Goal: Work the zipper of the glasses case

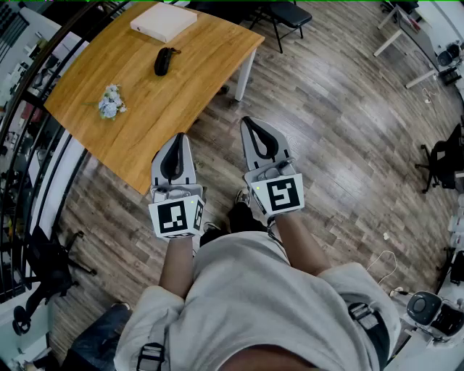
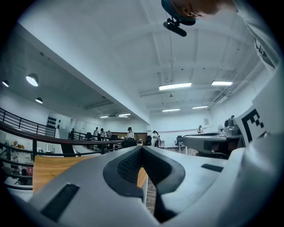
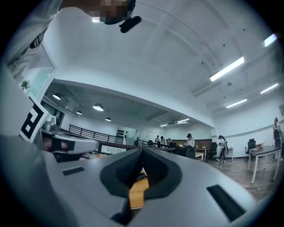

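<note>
Both pairs of jaws are sitting pressed together and gripping nothing. The left gripper [image 1: 177, 139] is pointing level over the near edge of the wooden table [image 1: 196, 80], its dark pads [image 2: 128, 167] meeting with only table edge and floor showing behind them. The right gripper [image 1: 250, 123] is hanging just off that same edge, over the floor, its pads [image 3: 128, 170] likewise closed on empty air. On the table, a small flower bunch [image 1: 111, 102] is lying toward the left side, the black glasses case [image 1: 164, 61] is lying around the middle toward the far side, and a white box [image 1: 163, 22] is sitting at the far edge beyond it. Neither gripper is touching the case; both are staying well apart from it, on the near side of the table. The task therefore seems to be only starting, with the approach in hand and the zipper untouched. The next move is probably calling for closing in on the table and opening both sets of jaws, one to steady the case body and the other to find the pull tab, which is too small to make out from here.
</note>
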`<control>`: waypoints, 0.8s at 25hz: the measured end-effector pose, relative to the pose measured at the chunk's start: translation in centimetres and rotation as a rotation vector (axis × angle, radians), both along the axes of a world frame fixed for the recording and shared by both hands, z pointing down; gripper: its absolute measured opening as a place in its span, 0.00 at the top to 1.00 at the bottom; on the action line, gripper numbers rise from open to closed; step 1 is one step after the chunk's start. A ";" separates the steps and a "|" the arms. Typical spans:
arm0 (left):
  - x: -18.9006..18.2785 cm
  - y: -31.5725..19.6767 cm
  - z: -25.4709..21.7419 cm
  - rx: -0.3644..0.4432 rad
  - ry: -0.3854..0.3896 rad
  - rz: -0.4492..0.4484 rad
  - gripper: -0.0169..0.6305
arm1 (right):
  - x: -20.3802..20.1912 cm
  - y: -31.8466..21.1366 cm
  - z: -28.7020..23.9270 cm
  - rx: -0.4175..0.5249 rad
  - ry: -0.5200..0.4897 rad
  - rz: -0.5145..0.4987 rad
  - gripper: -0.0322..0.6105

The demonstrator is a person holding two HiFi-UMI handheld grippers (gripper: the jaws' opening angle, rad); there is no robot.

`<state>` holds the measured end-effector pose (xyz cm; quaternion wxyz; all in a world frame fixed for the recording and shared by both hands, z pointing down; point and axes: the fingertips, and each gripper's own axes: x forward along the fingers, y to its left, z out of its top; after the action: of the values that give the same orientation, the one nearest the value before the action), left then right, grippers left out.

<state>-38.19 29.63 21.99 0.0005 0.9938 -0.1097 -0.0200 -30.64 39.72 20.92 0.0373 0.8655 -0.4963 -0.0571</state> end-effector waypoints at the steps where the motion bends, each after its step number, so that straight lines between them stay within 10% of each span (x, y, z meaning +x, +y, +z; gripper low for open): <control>1: 0.1 0.1 0.1 -0.002 -0.001 0.002 0.94 | 0.1 0.1 0.1 0.000 -0.006 -0.001 0.91; 20: 10.5 0.1 1.8 0.016 -0.049 -0.035 0.94 | 9.1 -1.0 1.8 0.005 -0.037 -0.123 0.91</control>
<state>-27.73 29.68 23.76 -0.0107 0.9918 -0.1270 0.0035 -21.54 38.69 22.74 0.0224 0.8343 -0.5490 -0.0447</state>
